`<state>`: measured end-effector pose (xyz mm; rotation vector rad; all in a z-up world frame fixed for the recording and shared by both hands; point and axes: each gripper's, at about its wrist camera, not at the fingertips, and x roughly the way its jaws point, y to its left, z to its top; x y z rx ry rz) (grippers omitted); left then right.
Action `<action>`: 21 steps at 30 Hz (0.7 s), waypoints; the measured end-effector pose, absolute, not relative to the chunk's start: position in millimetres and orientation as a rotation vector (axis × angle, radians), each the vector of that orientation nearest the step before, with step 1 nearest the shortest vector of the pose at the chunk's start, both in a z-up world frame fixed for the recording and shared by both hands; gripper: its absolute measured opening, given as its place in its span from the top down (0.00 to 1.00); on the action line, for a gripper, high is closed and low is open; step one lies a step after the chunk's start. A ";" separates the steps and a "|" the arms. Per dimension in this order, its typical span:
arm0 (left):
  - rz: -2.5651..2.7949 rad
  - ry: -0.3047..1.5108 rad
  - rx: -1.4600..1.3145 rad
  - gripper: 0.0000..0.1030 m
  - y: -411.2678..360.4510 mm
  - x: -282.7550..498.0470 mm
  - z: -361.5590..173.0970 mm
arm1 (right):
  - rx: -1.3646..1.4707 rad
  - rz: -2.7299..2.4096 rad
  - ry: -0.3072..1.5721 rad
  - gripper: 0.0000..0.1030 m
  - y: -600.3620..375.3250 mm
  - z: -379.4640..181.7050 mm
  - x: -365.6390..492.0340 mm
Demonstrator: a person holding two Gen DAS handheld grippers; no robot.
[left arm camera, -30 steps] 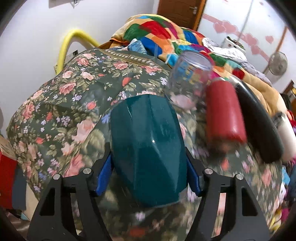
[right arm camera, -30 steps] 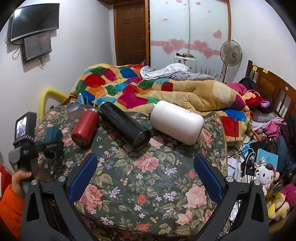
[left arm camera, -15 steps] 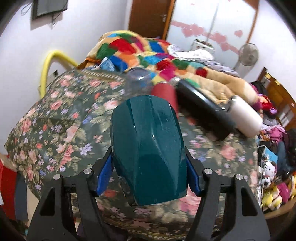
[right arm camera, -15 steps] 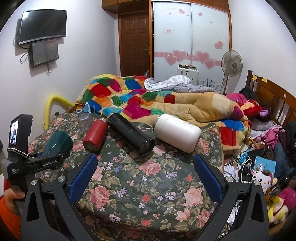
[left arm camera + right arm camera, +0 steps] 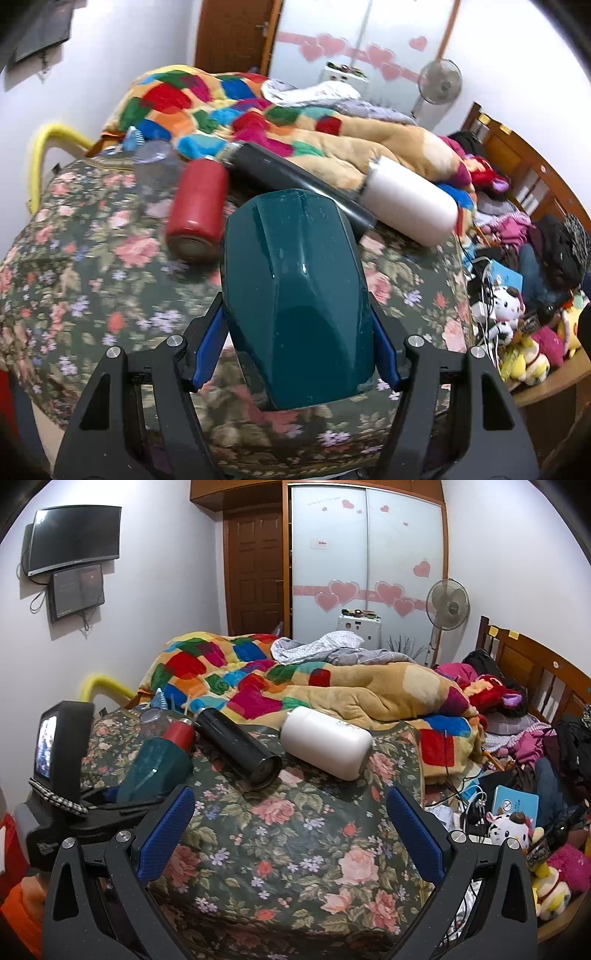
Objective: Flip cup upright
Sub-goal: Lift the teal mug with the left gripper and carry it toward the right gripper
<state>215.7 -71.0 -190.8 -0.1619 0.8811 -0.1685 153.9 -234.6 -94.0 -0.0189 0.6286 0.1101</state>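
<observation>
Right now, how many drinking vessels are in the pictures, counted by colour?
Teal cup, held in the left hand-held gripper: 1
Red bottle: 1
Black flask: 1
White bottle: 1
Clear cup: 1
Total: 5

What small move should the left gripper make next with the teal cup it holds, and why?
Probably keep rotating the wrist until the cup stands base-down, then lower it onto the floral cloth. The left gripper is shut on the teal cup, which the right wrist view shows lifted and tilted, not upright. The right gripper is open and idle.
</observation>
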 end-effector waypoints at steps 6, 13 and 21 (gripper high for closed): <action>-0.214 0.937 -0.110 0.34 -98.6 227.2 -214.2 | -0.005 0.107 0.656 0.00 -241.0 -101.3 157.0; -0.216 1.004 -0.083 0.34 -111.2 235.3 -246.0 | 0.001 0.116 0.682 0.00 -241.8 -108.1 159.3; -0.212 1.025 -0.086 0.34 -111.9 234.4 -255.6 | -0.001 0.120 0.705 0.00 -240.4 -114.0 160.4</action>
